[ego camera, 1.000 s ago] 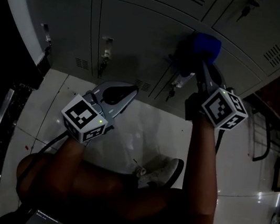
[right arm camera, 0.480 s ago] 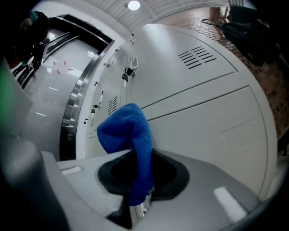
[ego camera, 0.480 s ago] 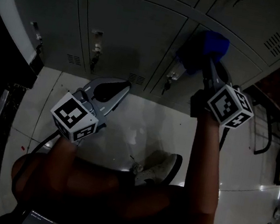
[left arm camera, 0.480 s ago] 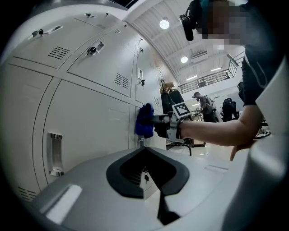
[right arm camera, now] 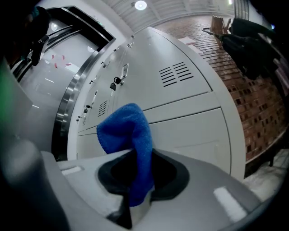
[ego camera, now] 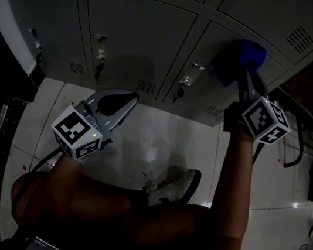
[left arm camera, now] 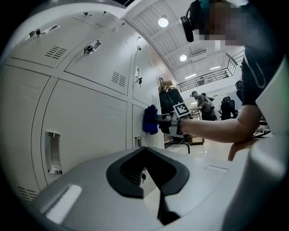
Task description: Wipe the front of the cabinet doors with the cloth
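Only the right gripper view shows the grip itself: the right gripper [right arm camera: 135,157] has its jaws closed on the blue cloth [right arm camera: 128,135], whose lower end is pinched in the jaw gap while the bunched top stands out ahead of the tips against a grey cabinet door [right arm camera: 194,131]. Only the left gripper view gives the side-on contact: the cloth [left arm camera: 150,120] is seen touching the cabinet front, with the right gripper [left arm camera: 168,123] directly behind it. In that view the left gripper [left arm camera: 145,151] has its jaws together with nothing between them. The head view places the left gripper [ego camera: 126,97] low over the white floor [ego camera: 160,140], well apart from the cabinet doors [ego camera: 136,35]. There the cloth [ego camera: 239,59] is seen on the door right of the centre one, beside a latch with hanging key [ego camera: 182,83] but not touching it. A brick wall [right arm camera: 259,103] closes the room past the cabinet's far edge in the right gripper view. Plain door surface lies open around the cloth, broken only by vent slots [right arm camera: 175,73]. A shoe [ego camera: 178,187] is seen on the floor between the arms.
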The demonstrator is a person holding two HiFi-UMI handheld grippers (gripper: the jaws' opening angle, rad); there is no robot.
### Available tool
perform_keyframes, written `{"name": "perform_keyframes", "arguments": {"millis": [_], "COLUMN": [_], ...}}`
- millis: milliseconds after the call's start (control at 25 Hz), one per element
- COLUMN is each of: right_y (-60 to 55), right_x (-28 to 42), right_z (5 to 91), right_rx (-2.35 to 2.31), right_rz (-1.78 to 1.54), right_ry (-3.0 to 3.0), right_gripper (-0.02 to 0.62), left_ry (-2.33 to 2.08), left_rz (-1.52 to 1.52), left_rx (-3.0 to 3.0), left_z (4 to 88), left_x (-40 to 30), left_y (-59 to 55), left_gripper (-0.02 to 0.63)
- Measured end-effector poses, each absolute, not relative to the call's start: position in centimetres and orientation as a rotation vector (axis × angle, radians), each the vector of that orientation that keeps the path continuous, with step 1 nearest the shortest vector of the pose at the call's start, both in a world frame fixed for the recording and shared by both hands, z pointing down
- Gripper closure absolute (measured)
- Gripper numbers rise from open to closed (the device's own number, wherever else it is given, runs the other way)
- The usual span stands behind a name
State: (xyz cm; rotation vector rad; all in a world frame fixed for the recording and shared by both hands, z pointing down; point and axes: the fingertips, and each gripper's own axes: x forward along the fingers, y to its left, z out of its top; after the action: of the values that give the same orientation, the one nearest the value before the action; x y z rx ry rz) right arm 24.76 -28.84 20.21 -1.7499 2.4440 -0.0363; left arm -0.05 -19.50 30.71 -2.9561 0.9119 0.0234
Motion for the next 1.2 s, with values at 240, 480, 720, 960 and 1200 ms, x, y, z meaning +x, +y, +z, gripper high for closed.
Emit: {"name": "perform_keyframes", "arguments": {"millis": [240, 480, 720, 960, 1200], "right_y": [-28.4, -27.5, -26.8, -26.6, -26.1], "right_x": [27.5, 32.3, 35.9, 37.5, 36.7], "right_z": [19.9, 19.6, 19.5, 19.8, 19.8], "right_rx": [-1.835, -1.943, -2.016, -2.031, -1.999], "right_rz": [-0.037, -0.054, -0.057, -0.095, -0.112], "right_ry": [2.384, 2.264, 2.178, 2.122, 2.129], "right_gripper": [0.531, 0.531, 0.531, 0.531, 0.531], "left_ry": [0.914, 0.904, 0.908, 0.906, 0.909], "left_rz": [0.018, 0.014, 0.007, 0.008, 0.012], "left_rx": [-2.955, -2.957, -2.957, -2.957, -2.955], "left_z": [30.7, 30.8, 30.9, 30.9, 30.8], "left_x": [0.0, 0.2, 0.3, 0.3, 0.2], "left_y": [-19.6, -19.4, -19.3, -19.3, -19.4], "left_gripper": [0.601, 0.601, 0.601, 0.601, 0.601]}}
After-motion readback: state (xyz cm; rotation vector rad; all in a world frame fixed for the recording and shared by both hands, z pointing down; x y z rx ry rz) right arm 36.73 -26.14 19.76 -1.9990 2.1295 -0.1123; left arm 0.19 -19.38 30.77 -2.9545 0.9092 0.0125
